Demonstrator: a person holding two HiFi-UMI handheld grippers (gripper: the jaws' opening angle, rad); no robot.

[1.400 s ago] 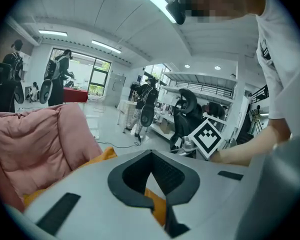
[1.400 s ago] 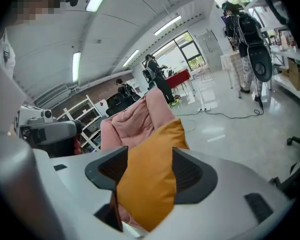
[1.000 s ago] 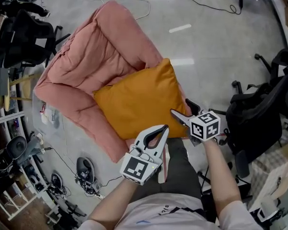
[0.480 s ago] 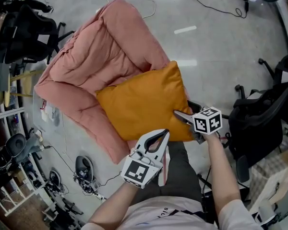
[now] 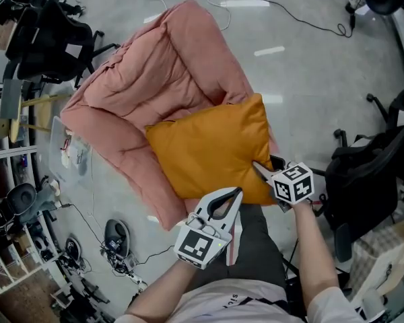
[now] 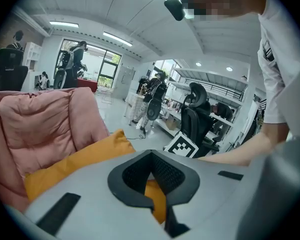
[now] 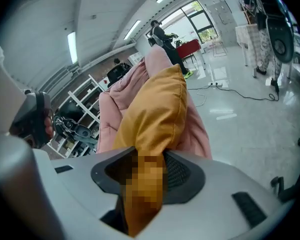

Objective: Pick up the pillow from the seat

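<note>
Little has shifted in a second: the mustard-orange square fabric pillow (image 5: 209, 150) and the quilted pink padded lounge seat (image 5: 141, 86) sit slightly higher and further right in the head view, and both grippers remain at the pillow's near edge. Lying flat on the seat's cushion, the pillow has its far corner towards the backrest and its near edge at the seat's front, just above the person's dark trousers (image 5: 256, 247). At the near right corner, the right gripper (image 5: 259, 169) has its jaws closed on a fold of the orange cloth, which fills the gap between them in the right gripper view. Along the near edge, the left gripper (image 5: 237, 192) has its jaws drawn together, a strip of orange cloth caught in the narrow slot between the black pads. A black office chair (image 5: 370, 173) stands on the grey floor (image 5: 310, 79) to the right
</note>
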